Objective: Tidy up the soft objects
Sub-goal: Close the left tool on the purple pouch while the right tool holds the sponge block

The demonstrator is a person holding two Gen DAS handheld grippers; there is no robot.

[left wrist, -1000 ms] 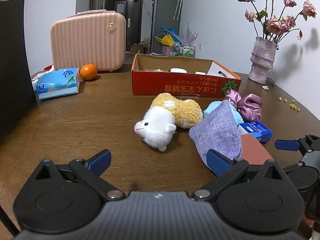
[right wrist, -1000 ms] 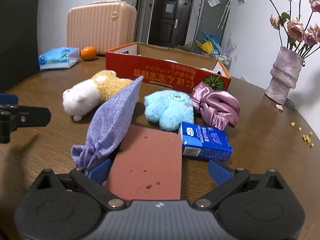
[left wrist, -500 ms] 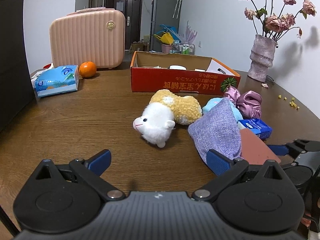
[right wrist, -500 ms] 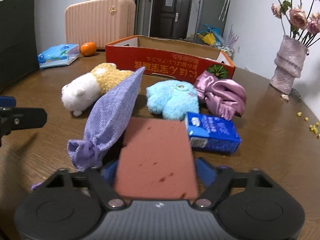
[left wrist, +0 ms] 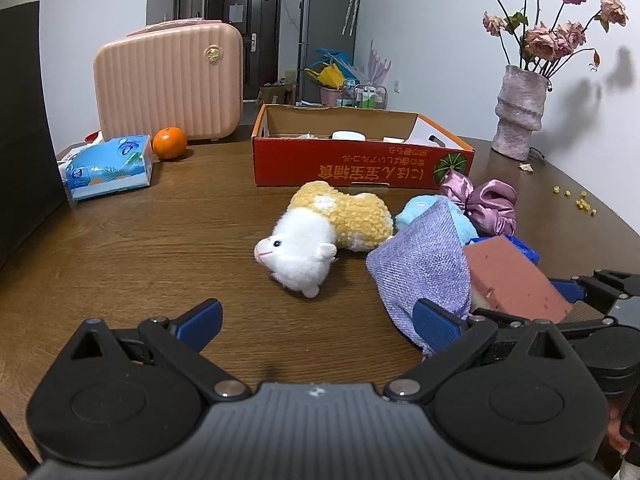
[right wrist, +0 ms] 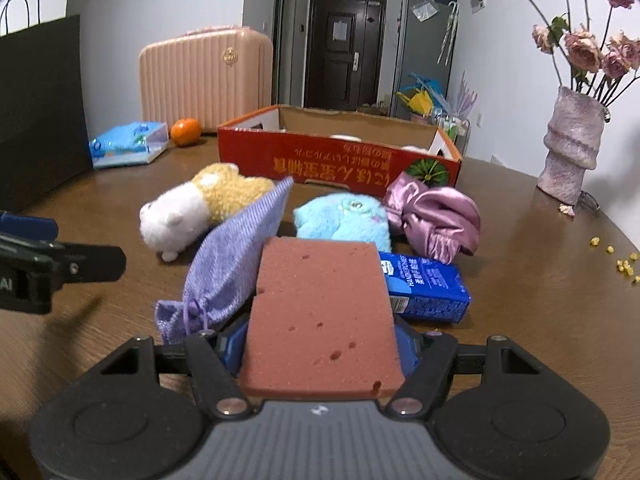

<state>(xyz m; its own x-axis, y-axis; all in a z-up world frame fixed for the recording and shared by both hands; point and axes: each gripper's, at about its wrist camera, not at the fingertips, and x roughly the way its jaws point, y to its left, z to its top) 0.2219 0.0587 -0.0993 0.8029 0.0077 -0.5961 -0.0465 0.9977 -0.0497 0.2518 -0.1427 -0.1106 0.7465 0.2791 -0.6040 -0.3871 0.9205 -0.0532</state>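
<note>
My right gripper (right wrist: 322,344) is shut on a reddish-brown sponge (right wrist: 320,304), which is tilted up off the wooden table. Beside the sponge lie a lilac drawstring pouch (right wrist: 236,256) and a blue carton (right wrist: 424,284). Behind them are a blue plush (right wrist: 344,220), a pink satin scrunchie (right wrist: 436,216) and a white-and-yellow plush (left wrist: 316,236). The red cardboard box (left wrist: 360,164) stands open further back. My left gripper (left wrist: 318,318) is open above bare table, near the white plush, with nothing between its fingers.
A pink ribbed case (left wrist: 168,84), an orange (left wrist: 169,143) and a blue tissue pack (left wrist: 108,166) sit at the back left. A vase of dried roses (left wrist: 520,116) stands at the back right, with yellow crumbs (left wrist: 576,200) near it. A black panel borders the left edge.
The right gripper's jaws closed from wide open onto the sponge, and the sponge rose and tilted up off the table. The left gripper stayed where it was.
</note>
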